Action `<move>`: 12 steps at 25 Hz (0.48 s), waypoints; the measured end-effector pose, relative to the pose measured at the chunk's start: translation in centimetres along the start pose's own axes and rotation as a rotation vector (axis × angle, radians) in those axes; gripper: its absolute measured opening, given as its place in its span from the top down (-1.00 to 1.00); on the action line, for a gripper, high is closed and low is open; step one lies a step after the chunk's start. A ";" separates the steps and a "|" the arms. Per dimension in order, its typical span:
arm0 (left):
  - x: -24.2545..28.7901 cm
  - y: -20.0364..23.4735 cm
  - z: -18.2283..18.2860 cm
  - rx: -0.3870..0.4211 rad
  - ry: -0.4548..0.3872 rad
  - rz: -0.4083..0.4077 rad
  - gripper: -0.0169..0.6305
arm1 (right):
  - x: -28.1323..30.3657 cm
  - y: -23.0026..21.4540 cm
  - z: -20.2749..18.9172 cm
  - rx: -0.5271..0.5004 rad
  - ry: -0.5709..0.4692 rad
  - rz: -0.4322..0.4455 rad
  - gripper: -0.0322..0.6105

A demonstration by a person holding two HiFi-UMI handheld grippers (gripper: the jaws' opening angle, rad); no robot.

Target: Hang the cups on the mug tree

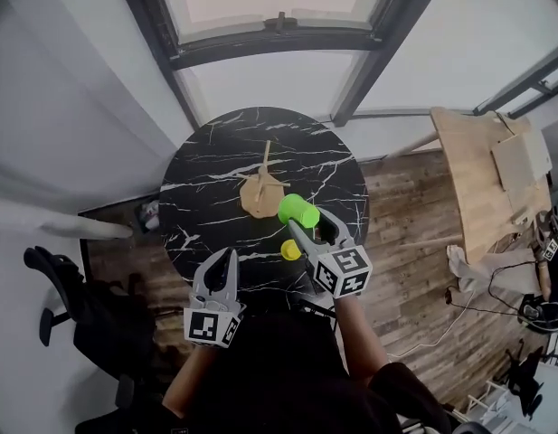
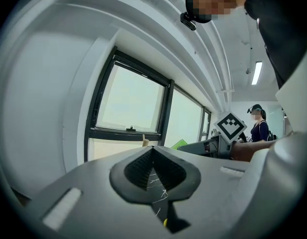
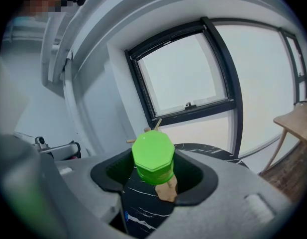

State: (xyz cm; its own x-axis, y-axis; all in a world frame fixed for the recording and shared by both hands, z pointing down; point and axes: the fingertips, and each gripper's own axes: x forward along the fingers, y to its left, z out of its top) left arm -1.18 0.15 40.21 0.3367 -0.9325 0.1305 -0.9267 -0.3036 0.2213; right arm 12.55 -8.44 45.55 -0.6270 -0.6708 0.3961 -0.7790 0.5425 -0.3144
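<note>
Head view, right gripper (image 1: 299, 221) clamped on green cup (image 1: 298, 210) near mug tree (image 1: 263, 188), left gripper (image 1: 226, 257) closed, yellow cup (image 1: 291, 250) on table (image 1: 202, 179)

- left half of the table (image 1: 193, 206) is bare, easy way in
- mug tree (image 1: 261, 188) stands mid-table, pegs poking out
- yellow cup (image 1: 291, 250) blocks the near-right, just by the right gripper (image 1: 307, 221) holding the green cup (image 1: 299, 210)

The left gripper (image 1: 228, 256) and the right gripper (image 1: 307, 227) are pale grey plastic, each with two long tapering jaws lined with black ribbed pads (image 2: 138, 168). Each carries a white cube (image 1: 342, 271) printed with black square markers. The person wears a black top (image 1: 279, 369) whose sleeves leave the forearms bare.
</note>
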 end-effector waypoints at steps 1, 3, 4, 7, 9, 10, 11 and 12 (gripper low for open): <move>0.2 -0.2 -0.1 -0.001 0.001 0.006 0.96 | 0.3 -0.4 0.0 -0.001 0.002 0.005 0.14; 0.5 -0.7 -0.4 -0.004 0.005 0.012 0.96 | 0.9 -1.2 -0.1 -0.003 0.008 0.014 0.14; 0.6 -0.9 -0.5 -0.005 0.008 0.015 0.96 | 1.1 -1.6 -0.1 -0.004 0.011 0.018 0.14; 0.7 -1.5 -0.8 -0.004 0.011 0.032 0.96 | 2.0 -2.5 -0.3 -0.002 0.019 0.033 0.14; 0.8 -1.6 -1.0 -0.003 0.015 0.046 0.96 | 2.7 -3.0 -0.6 0.000 0.023 0.043 0.14; 0.8 -1.7 -1.2 -0.002 0.020 0.053 0.96 | 3.2 -3.2 -0.8 0.000 0.026 0.048 0.14; 0.7 -1.7 -1.5 -0.001 0.025 0.060 0.96 | 3.6 -3.5 -1.1 0.000 0.031 0.053 0.14; 0.7 -1.8 -1.7 0.000 0.030 0.066 0.96 | 4.0 -3.7 -1.4 -0.001 0.036 0.057 0.14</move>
State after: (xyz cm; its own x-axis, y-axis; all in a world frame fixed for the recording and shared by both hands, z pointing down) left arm 0.97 0.41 41.56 0.2799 -0.9442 0.1735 -0.9470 -0.2419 0.2113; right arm 12.90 -12.41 49.54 -0.6698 -0.6200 0.4085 -0.7420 0.5799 -0.3365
